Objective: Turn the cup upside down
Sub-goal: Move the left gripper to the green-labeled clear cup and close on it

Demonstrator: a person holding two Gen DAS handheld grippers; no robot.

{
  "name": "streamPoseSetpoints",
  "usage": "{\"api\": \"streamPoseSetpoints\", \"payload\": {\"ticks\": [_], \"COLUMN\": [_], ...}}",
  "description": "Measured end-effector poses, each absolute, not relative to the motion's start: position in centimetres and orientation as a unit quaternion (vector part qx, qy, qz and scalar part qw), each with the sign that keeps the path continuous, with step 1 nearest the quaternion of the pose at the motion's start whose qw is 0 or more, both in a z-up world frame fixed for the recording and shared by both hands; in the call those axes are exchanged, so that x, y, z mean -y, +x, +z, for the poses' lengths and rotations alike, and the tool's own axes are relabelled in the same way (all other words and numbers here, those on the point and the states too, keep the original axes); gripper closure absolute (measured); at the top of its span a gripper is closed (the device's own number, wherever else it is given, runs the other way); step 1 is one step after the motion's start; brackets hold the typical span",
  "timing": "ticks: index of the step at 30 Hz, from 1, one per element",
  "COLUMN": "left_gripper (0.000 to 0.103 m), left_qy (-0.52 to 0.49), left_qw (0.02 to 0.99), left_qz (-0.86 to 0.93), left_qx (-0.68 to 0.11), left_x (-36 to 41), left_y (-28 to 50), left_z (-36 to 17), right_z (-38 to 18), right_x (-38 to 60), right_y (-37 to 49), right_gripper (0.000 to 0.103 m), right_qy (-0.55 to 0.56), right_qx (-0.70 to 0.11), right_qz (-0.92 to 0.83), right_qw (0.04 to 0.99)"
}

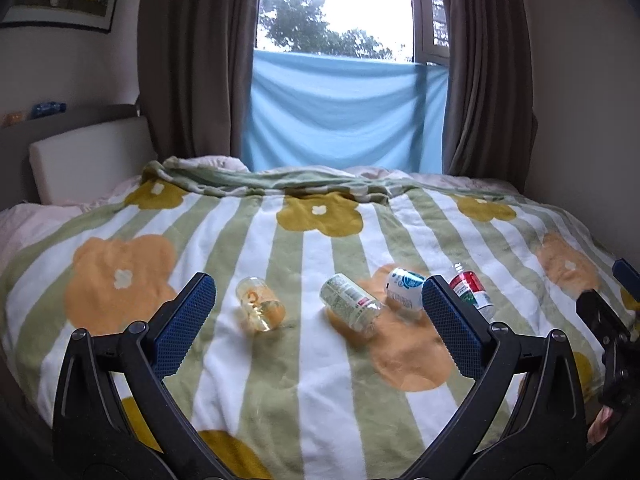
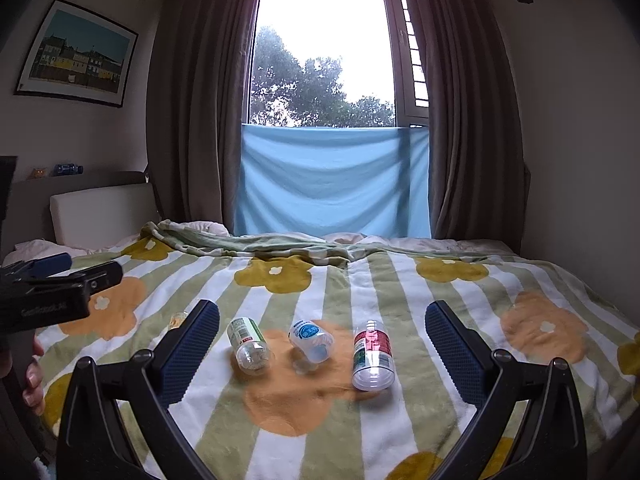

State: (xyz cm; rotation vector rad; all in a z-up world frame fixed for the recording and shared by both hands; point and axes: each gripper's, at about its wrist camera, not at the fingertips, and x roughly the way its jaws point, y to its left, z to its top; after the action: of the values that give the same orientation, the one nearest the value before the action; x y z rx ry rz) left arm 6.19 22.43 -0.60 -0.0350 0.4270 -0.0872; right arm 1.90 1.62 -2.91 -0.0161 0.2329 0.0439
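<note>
Several clear plastic cups lie on their sides on the striped flower blanket (image 1: 304, 380). From left: a yellow-tinted cup (image 1: 260, 304), a green-label cup (image 1: 350, 306), a blue-label cup (image 1: 404, 286) and a red-label cup (image 1: 472, 290). In the right wrist view the green-label cup (image 2: 248, 344), blue-label cup (image 2: 312, 340) and red-label cup (image 2: 374, 356) lie ahead, and the yellow cup (image 2: 178, 319) is mostly hidden behind a finger. My left gripper (image 1: 318, 322) is open and empty above the blanket, short of the cups. My right gripper (image 2: 322, 346) is open and empty.
The blanket (image 2: 320, 412) covers a bed with a padded headboard (image 1: 88, 160) at left. A window with brown curtains (image 1: 196, 60) and a blue cloth (image 1: 344, 112) stands behind. The other gripper shows at the right edge (image 1: 612, 320) and the left edge (image 2: 52, 288).
</note>
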Motion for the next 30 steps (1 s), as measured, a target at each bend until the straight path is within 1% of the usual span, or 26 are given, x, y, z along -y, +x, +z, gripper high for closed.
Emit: {"api": "streamPoseSetpoints", "payload": {"ticks": [7,13,17,26,30], "left_gripper": [0.000,0.000,0.000,0.001,0.014], "left_qy": [0.000,0.002,-0.021,-0.046,-0.054], "left_qw": [0.950,0.911,0.879,0.840,0.822], "left_qz": [-0.062,-0.058,-0.057,-0.052,-0.062], "left_qx": [-0.306,-0.409,-0.473,-0.538,-0.563], "left_x": [-19.3,-17.2,-16.9,-16.0,-15.5], "left_y": [15.3,23.8,28.1,32.8,33.4], "left_z": [-4.6,-9.6,-12.6,-17.4,-18.9], "right_z": [-6.2,-8.0,-8.7,-10.2,-10.8], "right_x": [-1.0,-0.1,0.8,2.5,3.1], "right_y": [3.5,4.7,5.3,6.0,6.5], "right_gripper": [0.000,0.000,0.000,0.000,0.000], "right_qy": [-0.006,-0.001,0.009,0.016,0.025], "right_qx": [-0.142,-0.153,-0.157,-0.178,-0.186], "right_qz": [0.043,0.061,0.068,0.058,0.056], "right_qw": [0.989,0.986,0.985,0.982,0.981]}}
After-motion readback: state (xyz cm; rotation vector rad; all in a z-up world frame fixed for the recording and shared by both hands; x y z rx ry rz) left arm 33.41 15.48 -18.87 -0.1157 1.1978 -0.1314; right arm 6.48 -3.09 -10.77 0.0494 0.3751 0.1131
